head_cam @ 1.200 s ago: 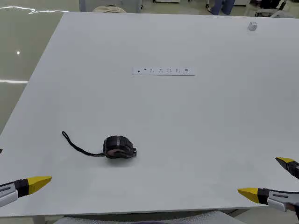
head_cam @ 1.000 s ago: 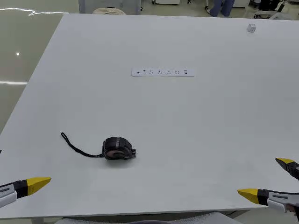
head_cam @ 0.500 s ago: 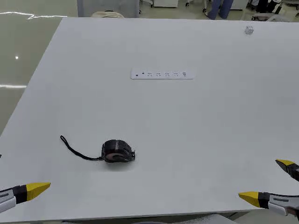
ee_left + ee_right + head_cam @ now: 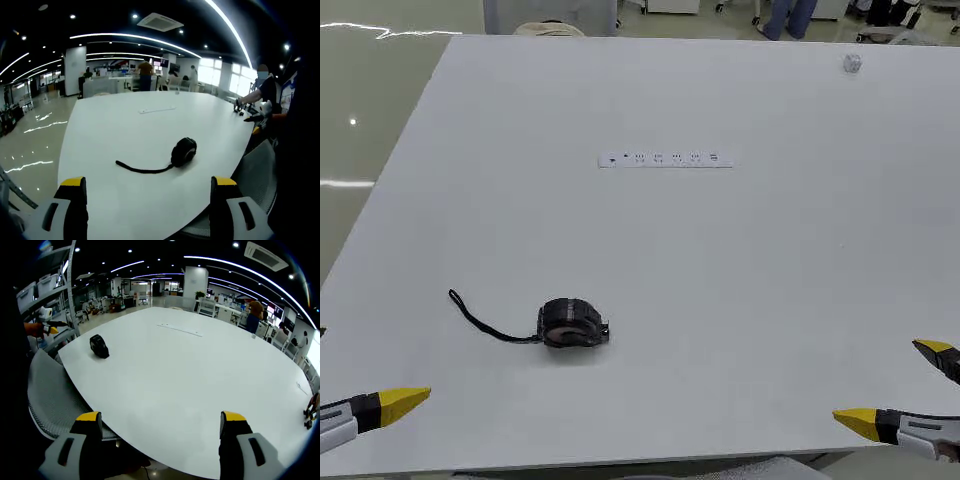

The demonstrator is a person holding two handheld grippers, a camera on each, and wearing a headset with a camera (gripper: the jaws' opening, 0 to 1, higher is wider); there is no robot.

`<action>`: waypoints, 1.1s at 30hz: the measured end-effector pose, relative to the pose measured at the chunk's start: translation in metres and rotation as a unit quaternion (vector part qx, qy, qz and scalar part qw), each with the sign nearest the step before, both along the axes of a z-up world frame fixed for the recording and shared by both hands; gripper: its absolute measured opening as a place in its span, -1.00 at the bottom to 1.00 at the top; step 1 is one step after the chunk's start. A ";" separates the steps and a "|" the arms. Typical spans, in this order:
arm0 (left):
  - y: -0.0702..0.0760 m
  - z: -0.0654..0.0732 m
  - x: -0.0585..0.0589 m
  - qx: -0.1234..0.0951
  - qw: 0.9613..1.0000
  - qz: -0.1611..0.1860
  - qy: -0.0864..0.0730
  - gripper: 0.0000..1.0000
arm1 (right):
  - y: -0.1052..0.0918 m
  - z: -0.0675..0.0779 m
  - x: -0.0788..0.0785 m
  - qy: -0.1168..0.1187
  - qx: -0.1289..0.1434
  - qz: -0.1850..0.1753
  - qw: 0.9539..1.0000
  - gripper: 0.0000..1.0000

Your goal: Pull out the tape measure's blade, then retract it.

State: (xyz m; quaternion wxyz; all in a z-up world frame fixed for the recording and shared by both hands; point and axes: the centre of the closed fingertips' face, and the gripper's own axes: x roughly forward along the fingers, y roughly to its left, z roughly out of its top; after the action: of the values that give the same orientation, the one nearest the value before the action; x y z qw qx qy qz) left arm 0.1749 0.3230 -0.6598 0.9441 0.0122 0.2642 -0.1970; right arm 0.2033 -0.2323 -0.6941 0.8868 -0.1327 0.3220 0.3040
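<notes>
- Left hand-held gripper (image 4: 150, 184) and right hand-held gripper (image 4: 161, 419): jaws wide, empty, at near bench (image 4: 740, 280) edge.
- Tape measure (image 4: 572, 323) lying farther in, toward left, strap (image 4: 480, 318) trailing left, well apart from both.
- Probably best: pin case with left, pinch blade tip with right, pull straight.

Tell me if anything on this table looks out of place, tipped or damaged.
Nothing stands out. The tape measure lies on the table with no blade drawn out, its strap trailing beside it. The power strip lies flat farther back. The left tongs and right tongs are open, clear of everything.
</notes>
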 end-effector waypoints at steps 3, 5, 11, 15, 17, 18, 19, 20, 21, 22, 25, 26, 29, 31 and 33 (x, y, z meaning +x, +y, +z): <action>-0.001 0.000 0.001 0.002 1.000 -0.003 -0.001 1.00 | 0.000 -0.002 0.000 0.001 -0.002 0.003 1.000 1.00; 0.000 0.000 0.002 0.002 1.000 0.000 -0.001 1.00 | 0.000 -0.002 0.000 0.004 -0.003 0.004 1.000 1.00; -0.006 -0.004 0.007 -0.001 1.000 0.009 0.000 1.00 | 0.002 0.001 0.007 0.008 -0.001 0.013 1.000 1.00; -0.014 -0.004 0.012 0.000 1.000 0.011 -0.004 1.00 | 0.004 0.002 0.013 0.008 -0.003 0.026 1.000 1.00; -0.018 -0.003 0.013 -0.002 1.000 0.013 -0.006 1.00 | 0.008 0.005 0.016 0.008 -0.003 0.032 0.999 1.00; -0.020 -0.003 0.013 -0.002 1.000 0.013 -0.007 1.00 | 0.010 0.006 0.017 0.006 -0.005 0.036 0.999 1.00; -0.021 -0.003 0.014 -0.002 1.000 0.013 -0.007 1.00 | 0.011 0.007 0.019 0.005 -0.007 0.039 0.999 1.00; -0.024 -0.003 0.014 -0.004 1.000 0.013 -0.008 1.00 | 0.013 0.008 0.021 0.003 -0.008 0.044 0.999 1.00; -0.025 -0.003 0.014 -0.006 1.000 0.013 -0.007 1.00 | 0.014 0.010 0.022 0.002 -0.008 0.047 0.999 1.00; -0.027 -0.003 0.015 -0.007 1.000 0.013 -0.007 1.00 | 0.016 0.012 0.024 0.000 -0.006 0.049 0.999 1.00; -0.031 -0.003 0.017 -0.009 1.000 0.014 -0.007 1.00 | 0.021 0.015 0.028 -0.003 -0.006 0.056 0.998 1.00; -0.032 -0.003 0.018 -0.009 1.000 0.015 -0.008 1.00 | 0.022 0.015 0.028 -0.002 -0.006 0.059 0.998 1.00; -0.037 -0.001 0.020 -0.017 1.000 0.020 -0.010 1.00 | 0.030 0.014 0.029 0.001 -0.008 0.076 0.997 1.00; -0.039 -0.001 0.022 -0.017 1.000 0.023 -0.012 1.00 | 0.034 0.014 0.030 0.003 -0.009 0.084 0.996 1.00; -0.042 -0.002 0.022 -0.016 0.999 0.026 -0.010 1.00 | 0.039 0.014 0.031 0.004 -0.009 0.096 0.995 0.99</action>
State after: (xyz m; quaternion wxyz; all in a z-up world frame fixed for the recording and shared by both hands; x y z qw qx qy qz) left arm 0.1973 0.2808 -0.6616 0.9516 -0.0076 0.2513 -0.1769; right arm 0.2347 -0.1935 -0.6802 0.8509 -0.1697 0.3139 0.3856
